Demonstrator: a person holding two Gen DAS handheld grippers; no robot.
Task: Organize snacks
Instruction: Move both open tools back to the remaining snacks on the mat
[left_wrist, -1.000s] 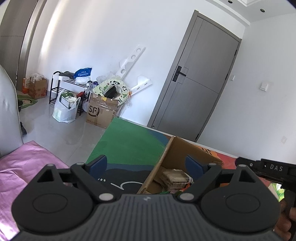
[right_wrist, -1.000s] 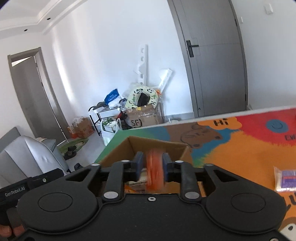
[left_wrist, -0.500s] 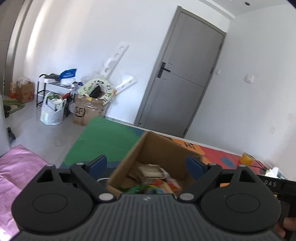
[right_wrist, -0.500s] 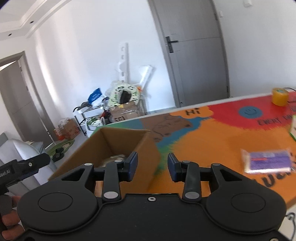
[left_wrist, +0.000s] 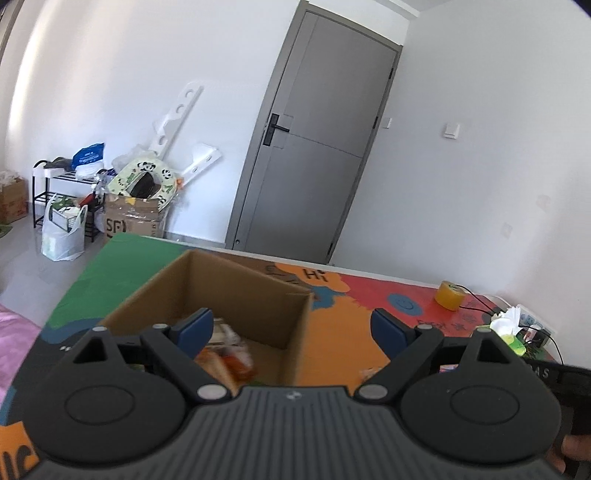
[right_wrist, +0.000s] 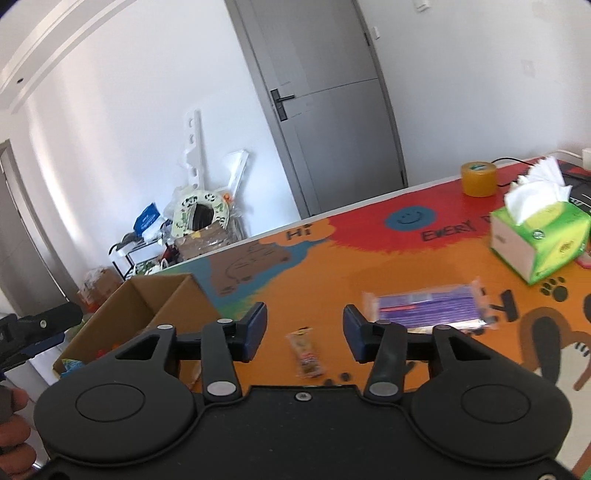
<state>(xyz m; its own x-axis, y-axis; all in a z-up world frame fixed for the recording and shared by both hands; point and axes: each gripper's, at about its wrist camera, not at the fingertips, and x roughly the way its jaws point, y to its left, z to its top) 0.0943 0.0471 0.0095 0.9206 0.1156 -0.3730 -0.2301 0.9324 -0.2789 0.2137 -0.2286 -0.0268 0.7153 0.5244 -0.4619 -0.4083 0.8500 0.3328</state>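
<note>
An open cardboard box (left_wrist: 240, 291) stands on the colourful table mat, with several snack packets (left_wrist: 229, 354) inside. My left gripper (left_wrist: 291, 328) is open and empty, held over the box's right wall. The box also shows at the left of the right wrist view (right_wrist: 147, 306). My right gripper (right_wrist: 304, 325) is open and empty above the orange mat. A small brown snack bar (right_wrist: 306, 353) lies just beyond its fingertips. A purple snack packet (right_wrist: 428, 306) lies further right.
A green tissue box (right_wrist: 539, 240) and a yellow tape roll (right_wrist: 478, 179) stand at the far right of the table; the roll also shows in the left wrist view (left_wrist: 450, 295). Cables run at the table's far right edge. Floor clutter and a grey door lie beyond.
My right gripper opened and let go of an orange snack over the box, then swung right toward the loose snacks. My left gripper swung right, over the box.
</note>
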